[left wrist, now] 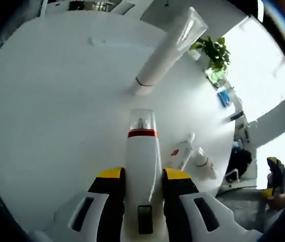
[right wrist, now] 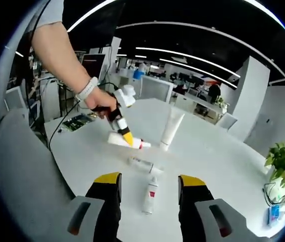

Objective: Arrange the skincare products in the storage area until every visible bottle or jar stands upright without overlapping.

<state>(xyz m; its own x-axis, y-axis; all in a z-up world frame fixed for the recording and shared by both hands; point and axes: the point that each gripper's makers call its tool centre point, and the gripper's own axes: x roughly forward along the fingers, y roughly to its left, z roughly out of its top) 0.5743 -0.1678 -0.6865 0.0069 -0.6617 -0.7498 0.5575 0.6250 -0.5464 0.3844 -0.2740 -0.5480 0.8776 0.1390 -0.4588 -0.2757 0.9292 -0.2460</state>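
Observation:
My left gripper (left wrist: pixel 142 174) is shut on a white bottle (left wrist: pixel 142 151) with a red band and a clear cap. In the right gripper view a hand holds that gripper (right wrist: pixel 127 137) low over the white table, with the bottle (right wrist: pixel 132 142) lying sideways in it. A white tube (left wrist: pixel 165 53) (right wrist: pixel 171 128) stands upright on its cap beyond it. Two small white bottles lie flat on the table, one with a red label (left wrist: pixel 181 151) (right wrist: pixel 150 194) and one plain (left wrist: pixel 203 164) (right wrist: pixel 142 164). My right gripper (right wrist: pixel 150 185) hovers open above the red-labelled bottle.
The round white table (left wrist: pixel 56 116) (right wrist: pixel 218 166) has its edge close on the left in the right gripper view. A green circuit board (right wrist: pixel 78 121) lies near that edge. A potted plant (left wrist: pixel 214 52) (right wrist: pixel 283 159) stands off to the side, with desks and chairs beyond.

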